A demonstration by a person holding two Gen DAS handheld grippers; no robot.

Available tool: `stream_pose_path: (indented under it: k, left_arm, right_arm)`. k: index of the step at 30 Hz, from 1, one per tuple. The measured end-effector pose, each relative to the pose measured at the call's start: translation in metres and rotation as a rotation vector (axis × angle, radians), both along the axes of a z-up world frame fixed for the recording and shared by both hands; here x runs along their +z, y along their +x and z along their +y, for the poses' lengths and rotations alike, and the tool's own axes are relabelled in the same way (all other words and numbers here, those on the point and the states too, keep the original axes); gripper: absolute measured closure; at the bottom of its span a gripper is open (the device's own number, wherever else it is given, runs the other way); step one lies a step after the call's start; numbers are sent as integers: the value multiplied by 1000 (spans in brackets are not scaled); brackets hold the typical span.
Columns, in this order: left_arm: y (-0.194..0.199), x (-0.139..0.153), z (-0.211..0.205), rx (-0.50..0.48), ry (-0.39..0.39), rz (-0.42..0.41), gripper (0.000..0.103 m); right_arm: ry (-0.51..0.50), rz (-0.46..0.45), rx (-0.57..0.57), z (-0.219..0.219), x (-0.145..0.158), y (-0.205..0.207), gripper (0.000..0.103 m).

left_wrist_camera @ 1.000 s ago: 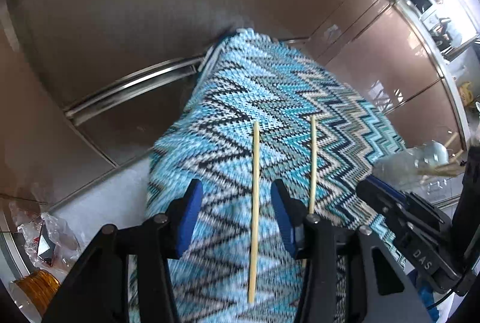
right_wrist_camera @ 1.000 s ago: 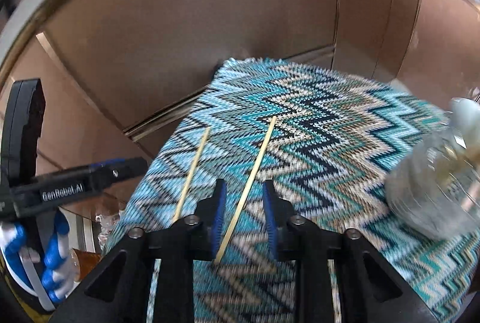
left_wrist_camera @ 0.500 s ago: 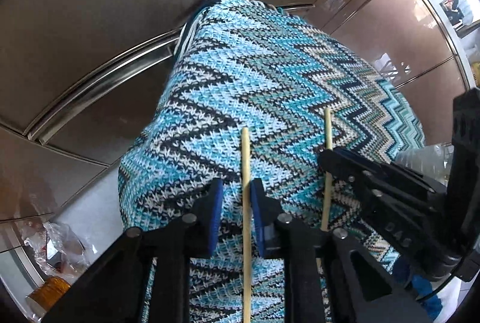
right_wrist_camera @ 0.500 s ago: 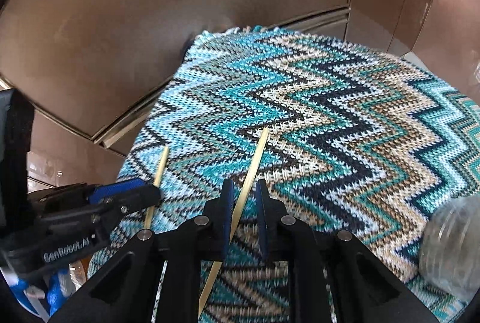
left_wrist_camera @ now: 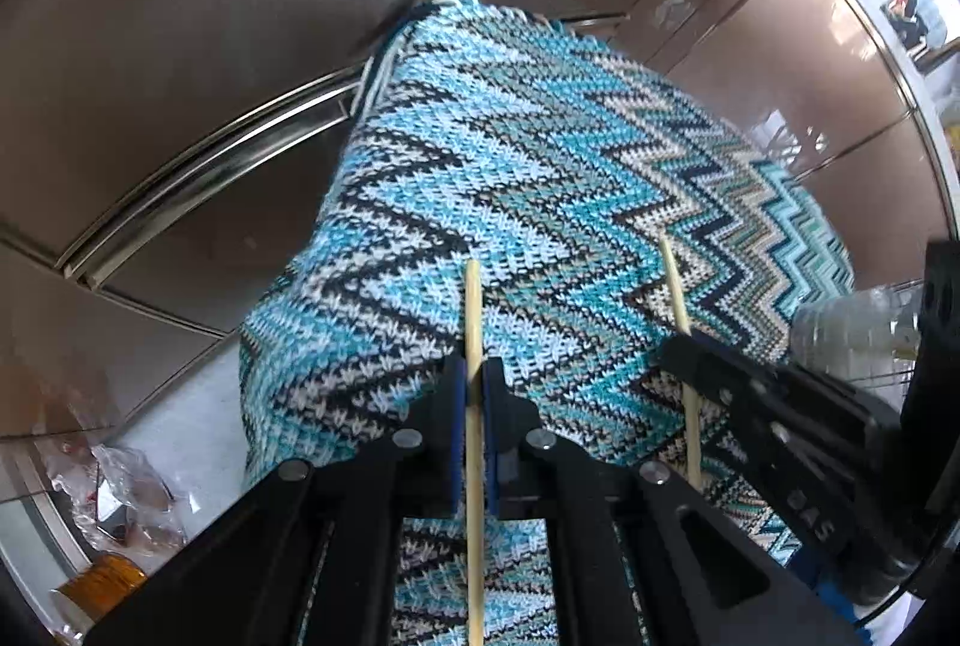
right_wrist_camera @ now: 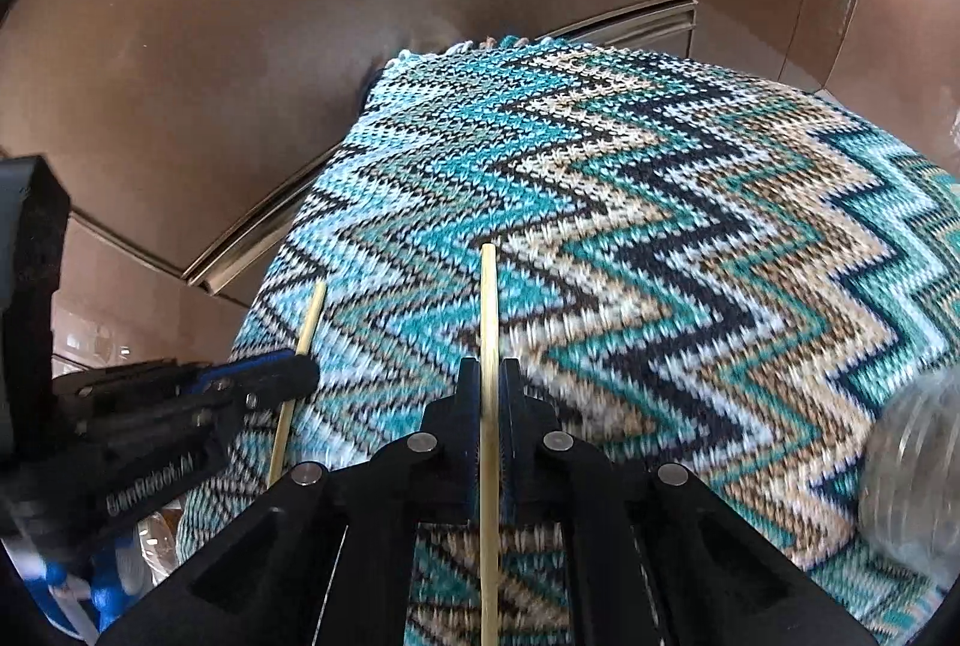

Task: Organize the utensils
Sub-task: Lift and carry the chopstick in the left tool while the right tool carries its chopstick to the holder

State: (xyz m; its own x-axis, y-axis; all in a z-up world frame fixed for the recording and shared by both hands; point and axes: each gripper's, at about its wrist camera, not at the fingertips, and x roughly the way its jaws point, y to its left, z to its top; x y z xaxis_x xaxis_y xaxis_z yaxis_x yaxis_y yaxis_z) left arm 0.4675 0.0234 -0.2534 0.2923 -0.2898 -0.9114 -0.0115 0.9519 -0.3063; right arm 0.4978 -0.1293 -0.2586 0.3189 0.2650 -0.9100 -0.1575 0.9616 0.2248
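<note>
Two pale wooden chopsticks lie side by side on a blue, white and black zigzag knitted mat. My left gripper is shut on the left chopstick, its blue pads pressed to both sides. My right gripper is shut on the right chopstick. In the left wrist view the right chopstick passes under the right gripper's black body at the right. In the right wrist view the left chopstick sits under the left gripper at the left.
A clear glass jar holding utensils stands at the mat's right edge, also seen as the jar. Brown glossy cabinet panels with a metal rail rise behind. Crumpled plastic wrap and an orange roll lie at lower left.
Both grippers dropped closer to the mat and closed. The left jaws went from wide apart to pinching the left chopstick; the right jaws narrowed onto the right chopstick.
</note>
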Motion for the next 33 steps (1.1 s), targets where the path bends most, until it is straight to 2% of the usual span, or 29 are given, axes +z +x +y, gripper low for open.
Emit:
stream_pose_path:
  k: [8,18,24,29,33]
  left_arm:
    - [-45,41,23,16,-61,-120,99]
    - [-137,111,42,18,-116,-304,99]
    - [-196,153,32,-12,-128,-403,99]
    - [-239,186,16,-39,-134,-483,99]
    - [-275,215,-3,-57,-126,-571,98]
  right_arm:
    - [34,-107,38,3,38,-59,97]
    - [72,-310,81,14,105,-164,97]
    - [127,-435,82,6,138,-228,97]
    - [163,-556,65,-18,172,-286,97]
    - [187,-628,25,-40,192,-316,97]
